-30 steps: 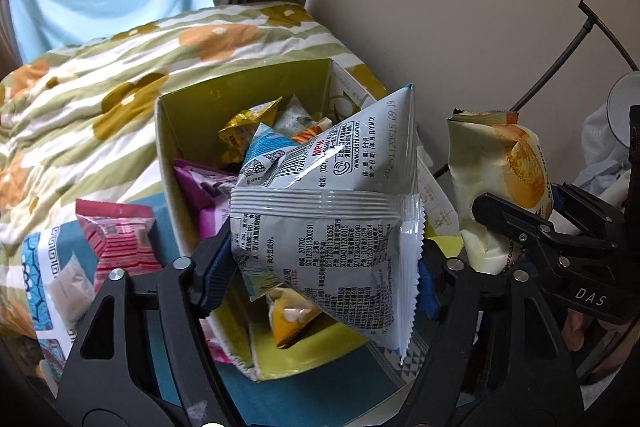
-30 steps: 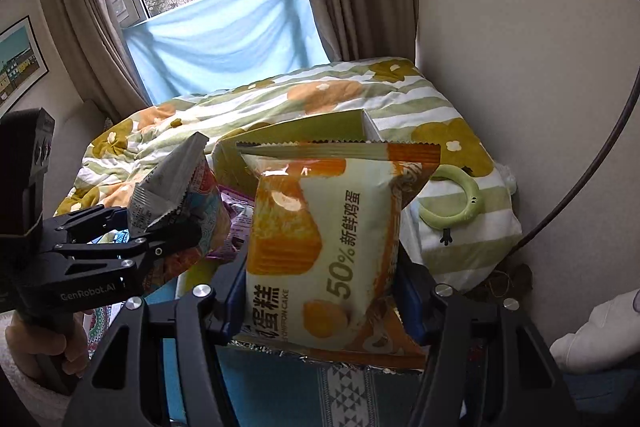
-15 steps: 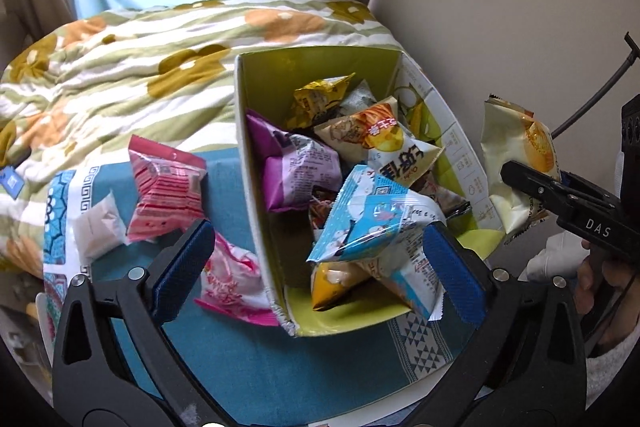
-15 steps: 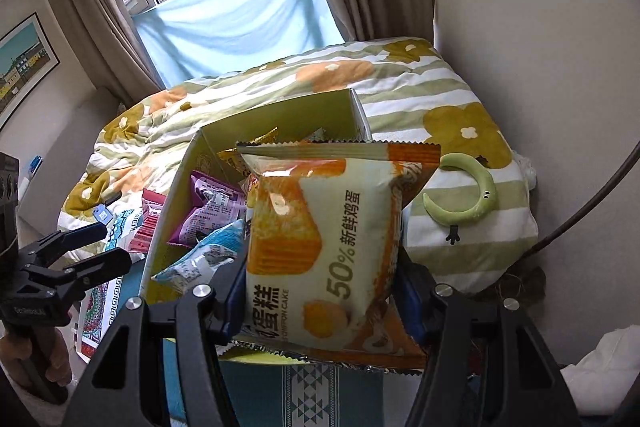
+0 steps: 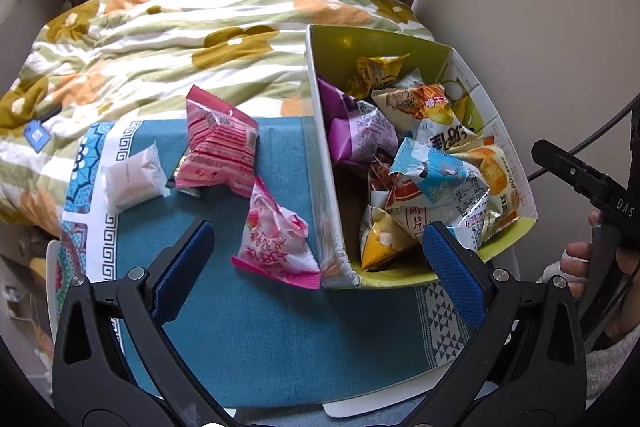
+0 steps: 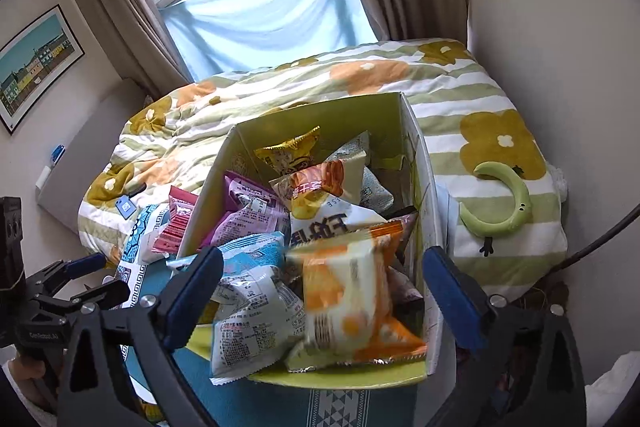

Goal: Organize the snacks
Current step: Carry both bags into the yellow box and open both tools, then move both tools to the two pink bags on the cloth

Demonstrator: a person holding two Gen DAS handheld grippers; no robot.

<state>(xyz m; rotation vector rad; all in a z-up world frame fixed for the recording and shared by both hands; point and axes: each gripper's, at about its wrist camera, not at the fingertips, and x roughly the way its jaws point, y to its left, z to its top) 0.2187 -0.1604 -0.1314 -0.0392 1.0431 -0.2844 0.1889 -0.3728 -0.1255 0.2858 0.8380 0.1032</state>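
Across the back of both views lies a bed with a rumpled quilt (image 5: pixel 132 39) striped green and white and printed with orange and mustard flowers. Nearer, a teal cloth with a patterned white border (image 5: pixel 256 331) covers the table. On its right part stands an open cardboard box with a lime-green lining (image 6: pixel 320 107), heaped with snack packets: a purple one, a gold one, a white-and-orange one and a light-blue-and-white packet (image 6: pixel 248 291) at the near edge.

Between the fingers of the right gripper (image 6: pixel 322 291) a cream-and-orange cake packet (image 6: pixel 348 299) shows blurred, lying on top of the pile inside the box; those fingers are opening and neither blue pad touches it. On the cloth to the left of the box lie three loose packets: a pink striped packet (image 5: pixel 218 147), a pink-and-white packet (image 5: pixel 276 239) leaning by the box wall, and a small white pillow-shaped packet (image 5: pixel 132 177).

Spread wide and holding nothing, the left gripper (image 5: pixel 316 263) hangs over the cloth and the box's near corner. A pale green crescent-shaped ring (image 6: pixel 504 203) rests on the quilt to the right of the box.
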